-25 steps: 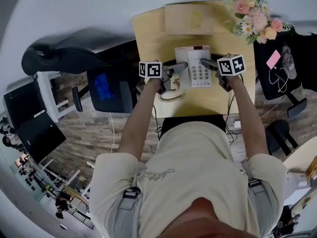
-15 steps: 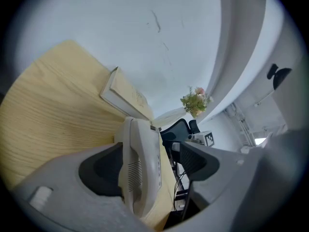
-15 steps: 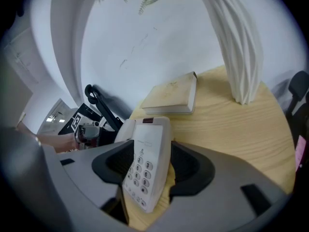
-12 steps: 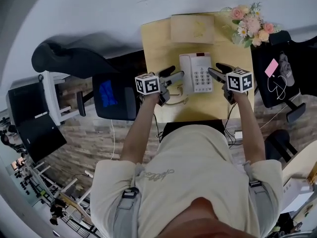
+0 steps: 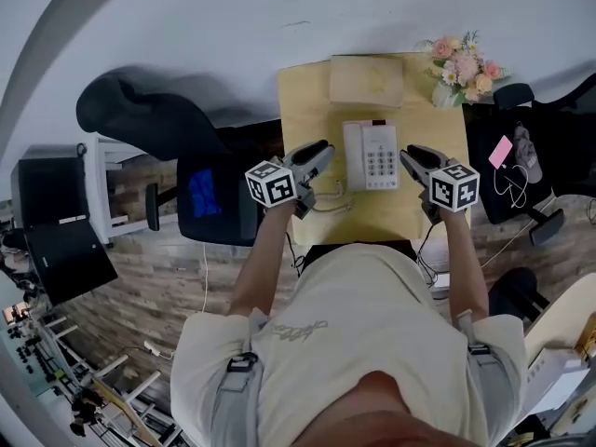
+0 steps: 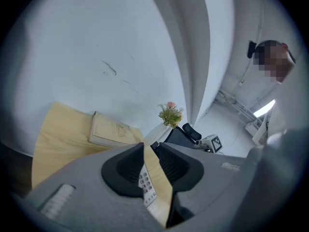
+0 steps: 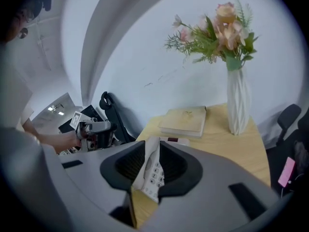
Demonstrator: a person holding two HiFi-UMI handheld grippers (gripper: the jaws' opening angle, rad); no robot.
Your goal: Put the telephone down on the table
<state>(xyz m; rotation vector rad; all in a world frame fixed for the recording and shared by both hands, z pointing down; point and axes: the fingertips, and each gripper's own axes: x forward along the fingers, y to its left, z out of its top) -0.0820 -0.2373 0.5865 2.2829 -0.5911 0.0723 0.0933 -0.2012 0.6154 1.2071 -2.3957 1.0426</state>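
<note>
Telephone (image 5: 371, 155): lies flat on counter (image 5: 303, 96), touched by nothing. Left hand-held gripper (image 5: 319, 150), right hand-held gripper (image 5: 410, 155): flank it, jaws just closing, narrowed, empty. Hazard: cord (image 5: 329, 200) near left one, likely to snag and drag the set.

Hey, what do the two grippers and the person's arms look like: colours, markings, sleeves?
Both the left gripper and the right gripper are grey with black-lined jaws, each carrying a white cube printed with black square markers. The person wears a beige short-sleeved shirt with grey shoulder straps.
</note>
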